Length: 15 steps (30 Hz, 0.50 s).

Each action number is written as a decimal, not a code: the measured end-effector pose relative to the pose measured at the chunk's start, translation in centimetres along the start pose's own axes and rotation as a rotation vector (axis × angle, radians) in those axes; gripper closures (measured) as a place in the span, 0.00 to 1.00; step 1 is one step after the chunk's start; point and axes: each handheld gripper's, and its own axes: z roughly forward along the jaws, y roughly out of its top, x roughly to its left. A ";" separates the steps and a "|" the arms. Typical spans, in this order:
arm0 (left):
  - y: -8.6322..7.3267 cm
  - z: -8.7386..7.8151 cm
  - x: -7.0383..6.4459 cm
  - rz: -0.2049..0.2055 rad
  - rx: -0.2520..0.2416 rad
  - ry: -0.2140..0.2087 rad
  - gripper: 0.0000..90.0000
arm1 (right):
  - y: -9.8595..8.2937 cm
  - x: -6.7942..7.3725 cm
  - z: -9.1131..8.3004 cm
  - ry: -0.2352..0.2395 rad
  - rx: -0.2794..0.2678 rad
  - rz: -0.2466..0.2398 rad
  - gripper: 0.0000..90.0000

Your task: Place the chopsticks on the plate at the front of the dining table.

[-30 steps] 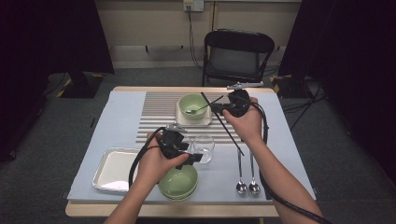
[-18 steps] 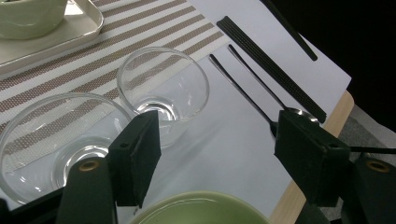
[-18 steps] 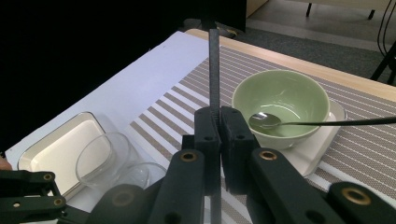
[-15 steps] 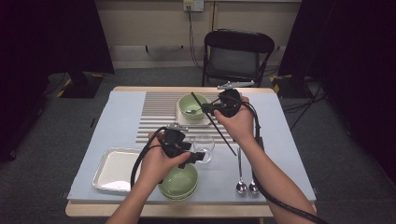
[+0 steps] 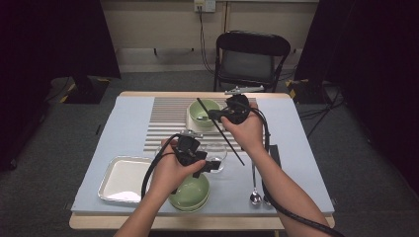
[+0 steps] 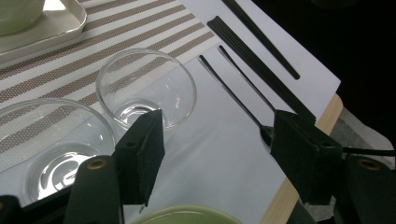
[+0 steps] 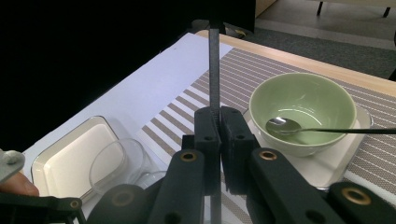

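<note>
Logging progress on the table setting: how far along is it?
Done: a spoon lies in the far green bowl. In hand: the right gripper pinches a black chopstick above the mat. Left: the open left gripper holds nothing; two spoons wait.

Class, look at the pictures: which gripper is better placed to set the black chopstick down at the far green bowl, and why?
Right. The right gripper is shut on the thin black chopstick, beside the far green bowl. The left gripper hangs open near the clear glass bowls.
</note>
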 end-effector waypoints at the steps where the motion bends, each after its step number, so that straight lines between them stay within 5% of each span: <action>1: 0.0 0.0 0.0 -0.005 -0.003 -0.007 0.39 | 0.0 0.1 0.1 0.006 -0.002 0.001 0.96; 11: 0.0 0.0 0.3 -0.048 -0.051 -0.076 0.46 | 0.0 1.1 1.0 0.032 -0.002 -0.004 0.96; 15: -0.1 0.1 0.4 -0.094 -0.069 -0.112 0.49 | 0.0 1.6 1.3 0.050 -0.008 0.012 0.96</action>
